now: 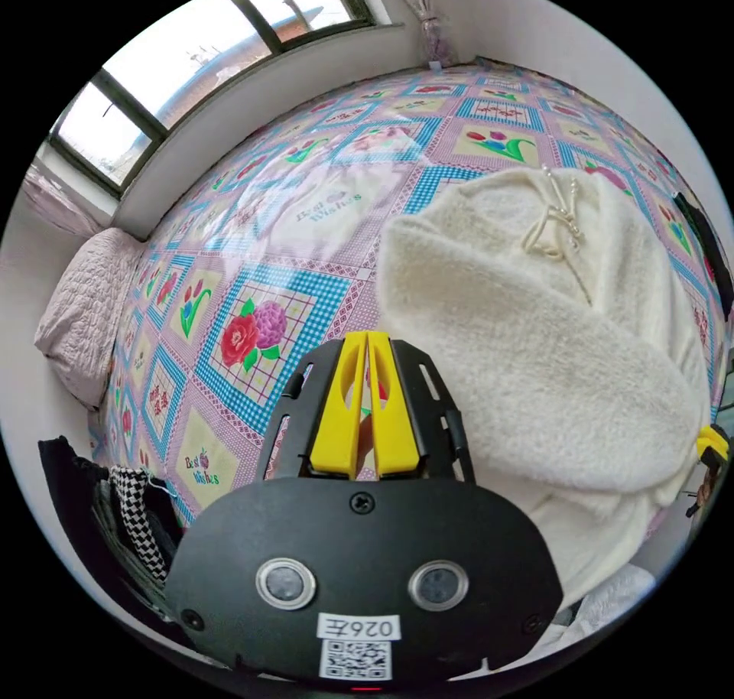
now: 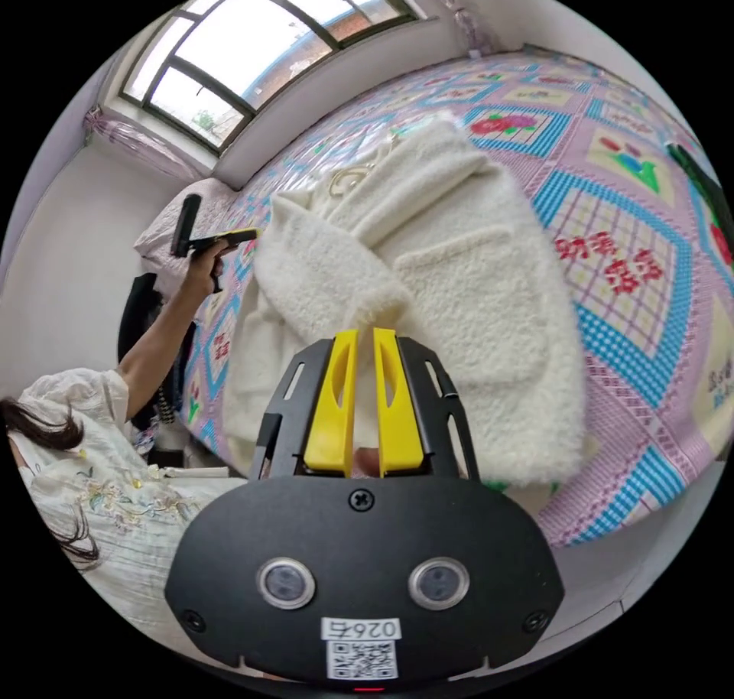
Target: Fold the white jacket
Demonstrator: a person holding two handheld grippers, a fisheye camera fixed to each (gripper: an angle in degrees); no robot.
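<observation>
Jacket lies on the bed, sleeves crossed over its front; left gripper hangs closed and empty above the quilt, right gripper nearly closed, gripping nothing

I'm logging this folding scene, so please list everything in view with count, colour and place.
Fluffy white jacket: one, cream white, on the bed, sleeve folded across the front.
Patchwork floral bedspread: one, pink and blue, covers the bed.
Quilted pillow: one, pale pink, at the bed's end under the window.
Window: one, dark frame, above the bed.
Left gripper: yellow jaws shut, over the bedspread.
Right gripper: yellow jaws nearly closed, by the sleeve end.
</observation>
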